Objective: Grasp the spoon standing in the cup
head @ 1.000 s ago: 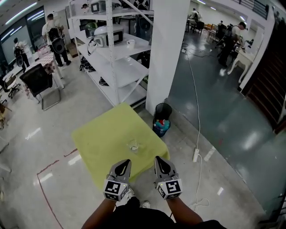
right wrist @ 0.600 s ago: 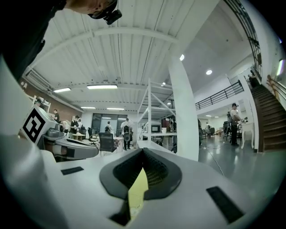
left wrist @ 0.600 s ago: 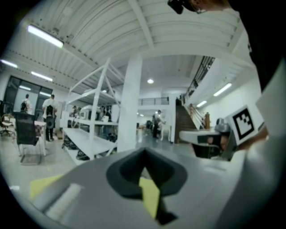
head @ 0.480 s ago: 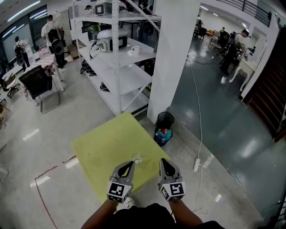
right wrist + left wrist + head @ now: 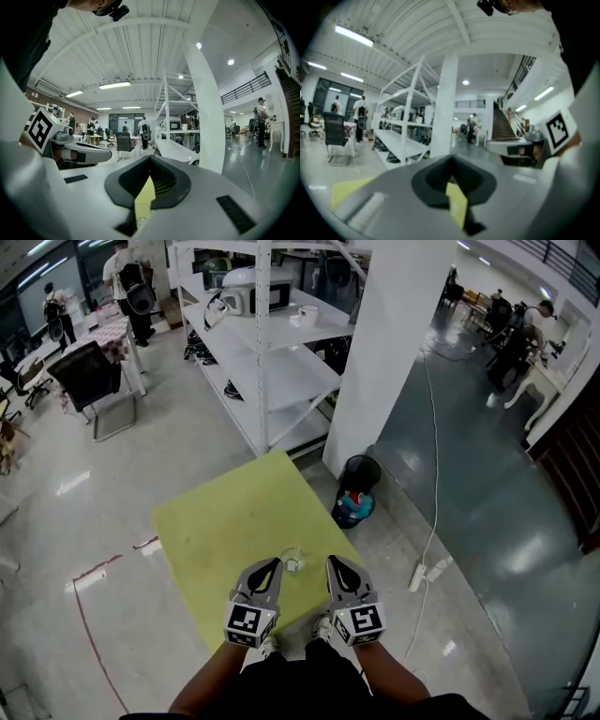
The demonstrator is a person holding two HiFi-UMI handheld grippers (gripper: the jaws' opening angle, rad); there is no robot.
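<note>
A small clear glass cup stands near the close edge of the yellow table. The spoon in it is too small to make out. My left gripper points forward just left of the cup, with its jaws together and nothing in them. My right gripper sits a little right of the cup, also shut and empty. In the left gripper view, the left gripper shows only a sliver of yellow table through its slit. Through the slit of the right gripper I see yellow table and a faint glass rim.
A white shelving rack and a white pillar stand beyond the table. A black bin sits at the table's far right corner. A power strip and its cable lie on the floor at right. A black chair stands far left.
Both grippers have come forward over the table's near edge. The cup, ahead of them before, now sits between their tips. The jaws have stayed together.
</note>
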